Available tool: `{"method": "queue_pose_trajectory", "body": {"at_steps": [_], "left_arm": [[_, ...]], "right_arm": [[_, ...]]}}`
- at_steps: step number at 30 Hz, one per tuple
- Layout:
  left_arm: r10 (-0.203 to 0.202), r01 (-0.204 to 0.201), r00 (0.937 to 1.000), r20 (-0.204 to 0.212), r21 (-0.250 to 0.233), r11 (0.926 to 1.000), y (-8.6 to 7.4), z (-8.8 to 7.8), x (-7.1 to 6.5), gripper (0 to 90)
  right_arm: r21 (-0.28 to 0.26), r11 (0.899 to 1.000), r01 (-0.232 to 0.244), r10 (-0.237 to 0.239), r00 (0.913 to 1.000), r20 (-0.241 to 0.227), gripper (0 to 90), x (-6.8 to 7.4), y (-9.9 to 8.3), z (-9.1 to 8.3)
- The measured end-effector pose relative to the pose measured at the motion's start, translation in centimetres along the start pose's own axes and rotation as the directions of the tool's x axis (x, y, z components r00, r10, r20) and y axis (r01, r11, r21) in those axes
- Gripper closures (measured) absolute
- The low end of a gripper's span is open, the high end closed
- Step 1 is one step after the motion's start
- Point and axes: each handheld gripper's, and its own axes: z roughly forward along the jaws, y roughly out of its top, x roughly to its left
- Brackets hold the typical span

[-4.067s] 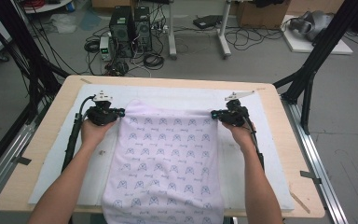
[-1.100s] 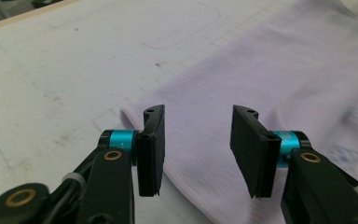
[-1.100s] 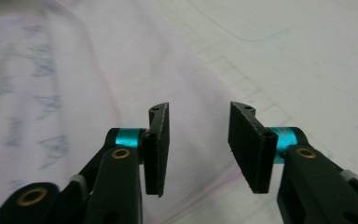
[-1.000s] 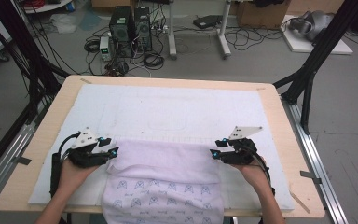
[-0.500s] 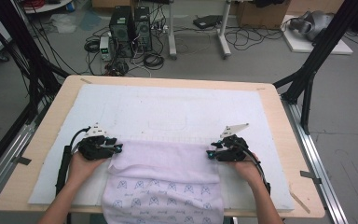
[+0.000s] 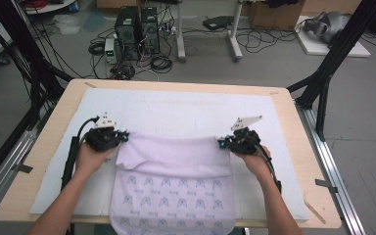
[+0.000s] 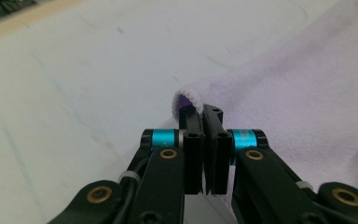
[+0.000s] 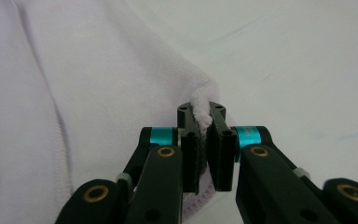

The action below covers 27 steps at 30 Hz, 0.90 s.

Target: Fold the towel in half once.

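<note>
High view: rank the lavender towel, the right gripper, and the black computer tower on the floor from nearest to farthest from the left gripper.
1. Lavender towel: its folded corner is pinched in the left gripper, so it touches.
2. Right gripper: across the towel, at the fold's other corner.
3. Black computer tower: on the floor beyond the table's far edge.

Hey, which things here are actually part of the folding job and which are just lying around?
Part of the job:
- lilac towel, folded edge pinched at both corners
- left gripper, jaws shut on the towel
- right gripper, jaws shut on the towel
- white mat under the towel

Just lying about:
- computer towers on the floor
- cables
- table legs behind
</note>
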Motion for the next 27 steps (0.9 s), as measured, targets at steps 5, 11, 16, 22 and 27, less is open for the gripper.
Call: {"method": "queue_pose_trajectory", "body": {"at_steps": [5,11,16,22,27], "left_arm": [[-0.006,0.004,0.9969,-0.079,-0.025,0.9997,5.4,-0.4,3.1,87.0],[0.016,-0.029,0.9897,-0.143,-0.094,0.9952,11.8,-2.0,4.8,86.8],[-0.022,0.022,0.9893,-0.144,-0.004,0.9998,10.2,-0.1,5.4,61.0],[-0.076,0.077,0.9948,-0.068,0.021,0.9968,4.0,1.0,5.2,55.5],[-0.085,0.085,0.9963,-0.006,0.009,0.9963,0.7,0.6,4.2,55.5]], "right_arm": [[-0.051,0.999,-0.014,0.017,0.998,0.06,85.1,-3.1,4.6,-1.4],[-0.106,0.994,0.0,0.013,0.9924,0.123,84.8,-5.5,10.0,-3.8],[-0.082,0.994,-0.077,0.087,0.9879,0.128,57.0,-7.0,9.7,-2.8],[0.022,0.994,-0.108,0.106,0.9919,0.071,51.7,-6.2,5.7,-0.3],[0.041,0.997,-0.071,0.07,0.9973,0.021,51.6,-4.1,3.8,0.4]]}}
